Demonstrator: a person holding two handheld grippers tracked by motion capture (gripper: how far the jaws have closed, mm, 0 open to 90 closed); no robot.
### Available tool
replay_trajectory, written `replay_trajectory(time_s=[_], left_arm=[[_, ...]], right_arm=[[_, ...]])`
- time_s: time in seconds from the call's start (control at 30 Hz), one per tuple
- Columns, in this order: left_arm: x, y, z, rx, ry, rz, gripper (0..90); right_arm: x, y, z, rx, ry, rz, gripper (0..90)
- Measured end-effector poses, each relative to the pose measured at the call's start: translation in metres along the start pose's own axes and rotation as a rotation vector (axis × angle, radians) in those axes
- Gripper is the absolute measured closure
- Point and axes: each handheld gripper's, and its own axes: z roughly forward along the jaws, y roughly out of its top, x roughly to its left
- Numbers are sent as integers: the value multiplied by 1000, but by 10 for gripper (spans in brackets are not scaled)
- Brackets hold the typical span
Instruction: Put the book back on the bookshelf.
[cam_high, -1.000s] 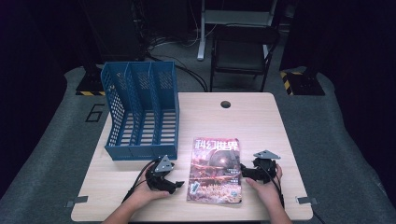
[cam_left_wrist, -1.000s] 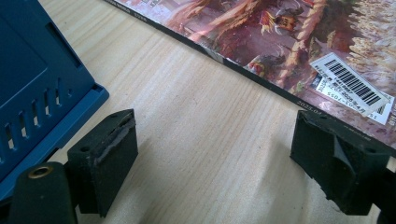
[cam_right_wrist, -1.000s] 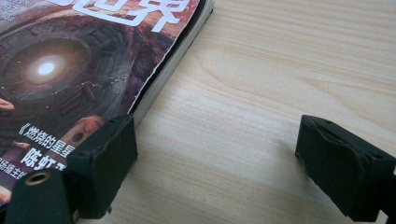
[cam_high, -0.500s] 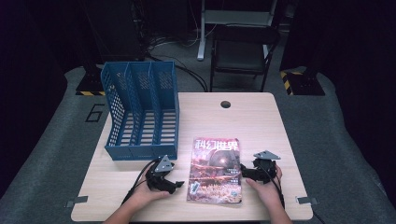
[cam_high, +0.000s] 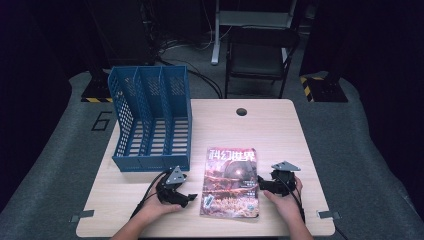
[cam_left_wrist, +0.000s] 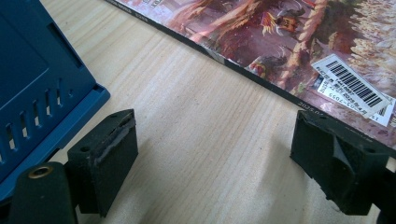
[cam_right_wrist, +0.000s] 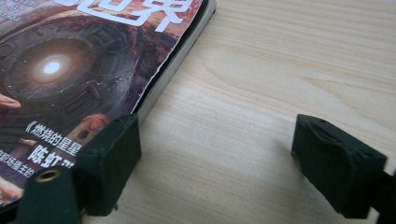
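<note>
1. The left gripper (cam_high: 189, 199) rests just left of the glossy, red-brown-covered magazine (cam_high: 231, 182), jaws spread and holding nothing.
2. The right gripper (cam_high: 262, 184), jaws likewise spread and empty, sits at the magazine's right edge.
3. The magazine lies flat on the pale wooden table (cam_high: 280, 130), not yet gripped.
4. The blue plastic three-slot file rack (cam_high: 150, 120), behind and left of the magazine, stands empty; filing probably remains.

The left tool (cam_left_wrist: 215, 163) gapes over bare table (cam_left_wrist: 196, 140) between magazine (cam_left_wrist: 299, 42) and blue rack (cam_left_wrist: 32, 84).
</note>
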Motion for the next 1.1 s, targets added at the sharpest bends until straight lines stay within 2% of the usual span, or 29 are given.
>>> replay_trajectory(time_s=[0.1, 0.2, 0.23, 0.3, 0.4, 0.6, 0.67, 0.7, 0.73, 0.8, 0.93, 1.0, 1.03, 1.1], left_arm=[[0, 0, 0, 0, 0, 0, 147], [0, 0, 0, 0, 0, -1, 147], [0, 0, 0, 0, 0, -1, 147], [0, 0, 0, 1, -2, -1, 148], [0, 0, 0, -6, -4, -3, 148], [1, 0, 0, -4, -7, -4, 153], [1, 0, 0, -5, -12, -9, 158], [1, 0, 0, -10, -11, -19, 161], [1, 0, -1, -1, -7, -20, 163], [1, 0, 0, -16, -8, -38, 168], [1, 1, -1, -15, -12, -73, 181], [0, 2, -1, -23, 0, -84, 201], [0, 3, -2, -14, -10, -91, 225], [-4, 7, -1, -13, -51, -146, 237]], right_arm=[[3, 3, -3, 24, 3, 9, 274], [6, 6, -5, 50, -2, -3, 357], [6, 6, -5, 50, -2, -3, 357], [11, 9, -6, 77, -15, 33, 399], [13, 11, -8, 80, -20, 45, 421], [18, 15, -14, 72, 38, 72, 444], [19, 16, -16, 54, 71, 82, 444], [21, 17, -17, 45, 86, 106, 444], [21, 17, -18, 41, 98, 97, 444], [25, 18, -19, 40, 125, 112, 444], [31, 18, -16, 47, 147, 82, 441], [33, 18, -14, 52, 153, 68, 440], [35, 18, -13, 57, 159, 72, 440], [37, 18, -11, 67, 166, 69, 440]])
